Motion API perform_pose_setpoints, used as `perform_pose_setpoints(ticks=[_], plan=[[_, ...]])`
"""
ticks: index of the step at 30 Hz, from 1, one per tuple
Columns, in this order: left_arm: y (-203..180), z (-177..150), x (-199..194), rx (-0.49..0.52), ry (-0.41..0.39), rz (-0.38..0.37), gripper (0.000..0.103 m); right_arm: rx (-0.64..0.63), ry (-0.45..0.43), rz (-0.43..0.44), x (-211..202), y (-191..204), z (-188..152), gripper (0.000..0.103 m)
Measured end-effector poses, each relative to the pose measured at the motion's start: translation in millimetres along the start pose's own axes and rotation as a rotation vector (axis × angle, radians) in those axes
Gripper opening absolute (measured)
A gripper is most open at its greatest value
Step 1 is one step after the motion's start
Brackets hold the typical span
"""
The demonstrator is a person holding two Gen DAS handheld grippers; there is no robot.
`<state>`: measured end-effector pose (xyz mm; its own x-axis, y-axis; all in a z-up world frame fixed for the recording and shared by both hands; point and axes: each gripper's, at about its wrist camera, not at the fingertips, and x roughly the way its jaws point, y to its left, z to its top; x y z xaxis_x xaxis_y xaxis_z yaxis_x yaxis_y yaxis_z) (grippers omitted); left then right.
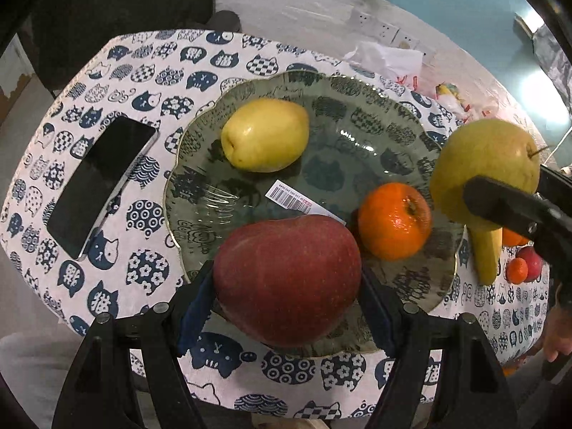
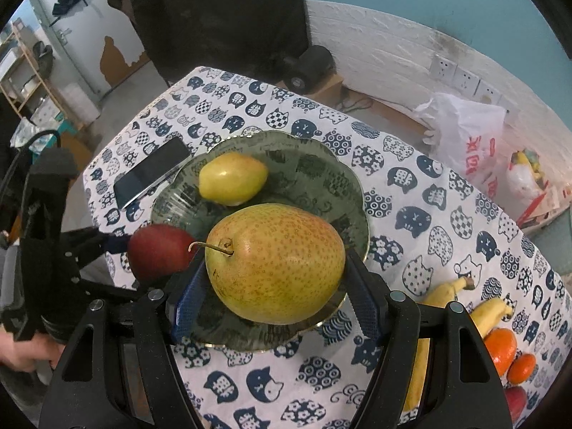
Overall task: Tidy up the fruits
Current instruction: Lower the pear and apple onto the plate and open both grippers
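Note:
My left gripper (image 1: 287, 282) is shut on a red apple (image 1: 286, 279) and holds it over the near rim of a green glass plate (image 1: 357, 136). On the plate lie a yellow pear (image 1: 264, 134) and an orange (image 1: 395, 220). My right gripper (image 2: 275, 268) is shut on a large speckled pear (image 2: 275, 261) and holds it over the plate (image 2: 314, 178). The speckled pear also shows in the left wrist view (image 1: 486, 168), at the plate's right edge. The red apple (image 2: 159, 250) shows in the right wrist view, left of the pear.
A phone (image 1: 100, 186) lies left of the plate on the cat-print tablecloth (image 1: 143, 71). Bananas (image 2: 447, 300), oranges (image 2: 502, 348) and a red apple (image 2: 516, 400) lie to the right. A white plastic bag (image 2: 468, 136) sits at the table's far right. A barcode label (image 1: 293, 198) is in the plate.

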<state>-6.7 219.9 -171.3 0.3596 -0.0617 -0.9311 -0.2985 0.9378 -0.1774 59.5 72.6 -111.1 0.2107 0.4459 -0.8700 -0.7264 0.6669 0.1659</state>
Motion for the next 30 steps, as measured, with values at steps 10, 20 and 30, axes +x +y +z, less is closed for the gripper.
perform_pose_setpoints(ticks=[10, 20, 30], plan=[[5, 8, 16, -0.045, 0.032, 0.004, 0.077, 0.013, 0.005, -0.027, 21, -10, 17, 0.072], [6, 17, 27, -0.058, 0.048, 0.025, 0.077, 0.041, 0.047, -0.033, 48, -19, 25, 0.072], [13, 17, 19, -0.076, 0.046, 0.012, 0.082, 0.064, 0.089, -0.043, 71, -24, 25, 0.072]])
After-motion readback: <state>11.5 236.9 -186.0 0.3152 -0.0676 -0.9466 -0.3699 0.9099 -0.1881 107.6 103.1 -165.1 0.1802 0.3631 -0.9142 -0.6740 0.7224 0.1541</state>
